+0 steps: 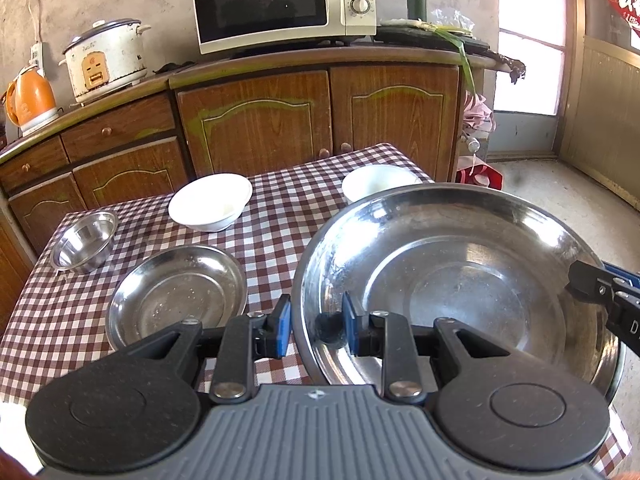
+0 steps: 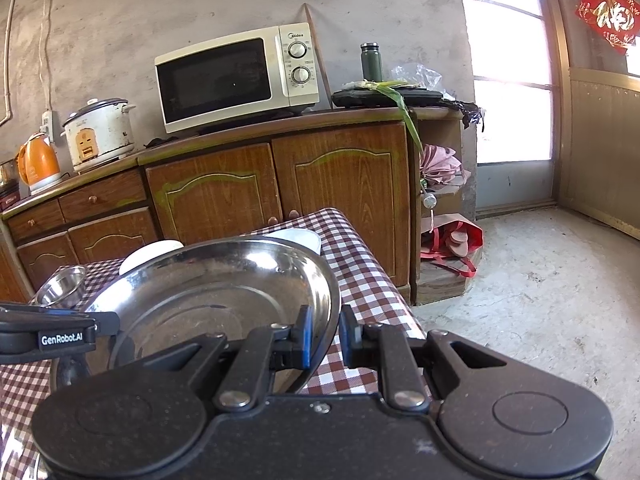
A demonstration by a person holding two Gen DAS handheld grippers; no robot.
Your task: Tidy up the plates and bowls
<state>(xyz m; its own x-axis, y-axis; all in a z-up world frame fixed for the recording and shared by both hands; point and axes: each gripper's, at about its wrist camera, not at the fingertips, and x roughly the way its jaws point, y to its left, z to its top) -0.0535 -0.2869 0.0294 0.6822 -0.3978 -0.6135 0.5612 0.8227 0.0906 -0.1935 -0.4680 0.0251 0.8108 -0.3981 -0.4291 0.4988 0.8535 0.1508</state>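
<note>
A large steel plate is held between both grippers, just above the checked table. My left gripper is shut on its left rim, blue pads on either side of the edge. My right gripper is shut on the right rim of the same large plate. A smaller steel plate lies on the cloth to the left. Beyond it stand a small steel bowl and two white bowls, one at mid table and one at the far right, partly hidden by the large plate.
The table with a red-and-white checked cloth stands in front of a wooden cabinet. On the cabinet are a microwave, a rice cooker and an orange kettle. Bare concrete floor lies right of the table.
</note>
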